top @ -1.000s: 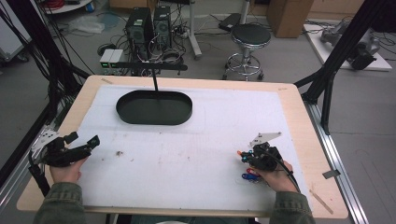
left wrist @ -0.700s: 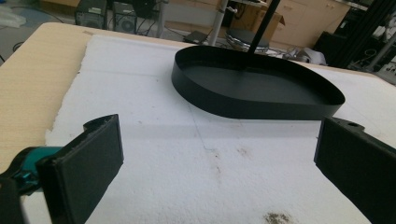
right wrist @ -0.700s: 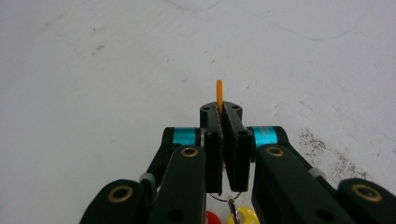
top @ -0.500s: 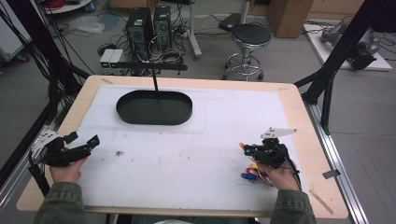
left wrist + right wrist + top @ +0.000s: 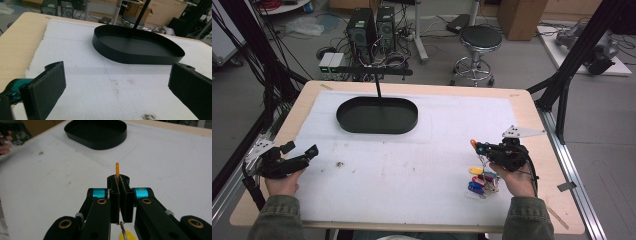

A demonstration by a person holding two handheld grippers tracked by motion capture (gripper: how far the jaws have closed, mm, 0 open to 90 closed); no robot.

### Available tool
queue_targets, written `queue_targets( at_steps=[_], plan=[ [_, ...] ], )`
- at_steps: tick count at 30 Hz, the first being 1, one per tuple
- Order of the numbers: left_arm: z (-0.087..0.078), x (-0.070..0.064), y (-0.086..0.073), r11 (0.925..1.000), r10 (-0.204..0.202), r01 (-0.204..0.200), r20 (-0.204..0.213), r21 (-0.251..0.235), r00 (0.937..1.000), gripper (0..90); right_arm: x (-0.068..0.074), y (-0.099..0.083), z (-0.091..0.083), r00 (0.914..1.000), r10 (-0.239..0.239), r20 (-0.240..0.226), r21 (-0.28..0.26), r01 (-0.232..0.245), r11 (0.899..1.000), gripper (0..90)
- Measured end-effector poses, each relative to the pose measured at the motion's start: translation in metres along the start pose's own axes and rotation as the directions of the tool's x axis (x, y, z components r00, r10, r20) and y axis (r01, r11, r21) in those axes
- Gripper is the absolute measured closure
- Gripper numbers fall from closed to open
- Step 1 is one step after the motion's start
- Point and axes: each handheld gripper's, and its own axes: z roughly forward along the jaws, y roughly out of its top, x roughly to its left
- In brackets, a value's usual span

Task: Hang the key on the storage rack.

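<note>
The right gripper [image 5: 119, 181] has its jaws pressed together on an orange key tag [image 5: 117, 169], a thin plastic tab standing on edge and poking out past the fingertips. Below the jaws the rest of the bunch of key tags [image 5: 482, 179] hangs by a ring, yellow, blue and red, touching the white mat [image 5: 412, 165]; no writing is legible on them. The left gripper [image 5: 117, 87] rests with jaws spread wide, empty, facing the black oval tray [image 5: 137, 46] well ahead.
</note>
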Motion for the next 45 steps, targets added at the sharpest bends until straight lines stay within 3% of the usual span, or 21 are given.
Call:
queue_targets(
  at_steps=[4, 11, 19, 29, 38, 45],
  plan=[
    [0.0, 0.0, 0.0, 1.0, 0.0, 0.0, -0.001, 0.001, 1.0, 1.7, 0.0, 0.01, 0.0, 0.9988, 0.025, -0.042, -0.035, -0.026, 0.999, 87.8],
    [0.001, 0.0, 0.0, 1.0, 0.0, 0.0, 0.0, 0.003, 1.0, 1.7, 0.006, 0.032, 0.001, 0.997, 0.021, -0.074, -0.066, -0.026, 0.998, 88.0],
    [0.0, 0.001, 0.0, 1.0, -0.003, 0.003, 0.0, 0.001, 1.0, 1.7, 0.026, 0.073, 0.011, 0.9931, -0.061, -0.1, -0.054, 0.056, 0.997, 88.2],
    [0.001, 0.002, 0.0, 1.0, -0.004, 0.004, 0.002, 0.004, 1.0, 1.7, 0.036, 0.098, 0.023, 0.992, -0.039, -0.12, -0.07, 0.031, 0.997, 88.1],
    [0.002, 0.003, 0.0, 1.0, -0.004, 0.004, 0.003, 0.001, 1.0, 1.7, 0.044, 0.127, 0.032, 0.9876, -0.063, -0.144, -0.094, 0.05, 0.994, 88.1],
    [0.002, 0.003, 0.0, 0.9999, -0.01, 0.01, 0.008, 0.003, 0.9999, 1.7, 0.043, 0.148, 0.039, 0.9849, -0.049, -0.166, -0.127, 0.028, 0.992, 88.0]
  ],
)
